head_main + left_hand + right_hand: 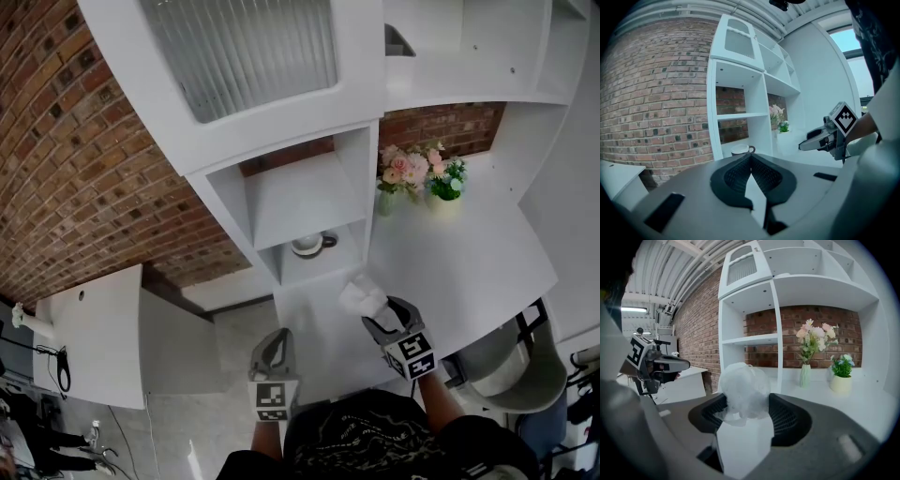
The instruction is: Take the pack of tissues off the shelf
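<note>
The pack of tissues is a soft white, crinkly plastic bundle. My right gripper is shut on it and holds it above the white counter, in front of the shelf unit. In the right gripper view the pack bulges out between the two dark pads of the right gripper. My left gripper hangs lower left, off the shelf, with nothing in it. In its own view the left gripper has its jaws touching at the tips.
A white cup sits in the low shelf compartment. A vase of pink flowers and a small potted plant stand on the counter by the brick wall. A white side table is at left.
</note>
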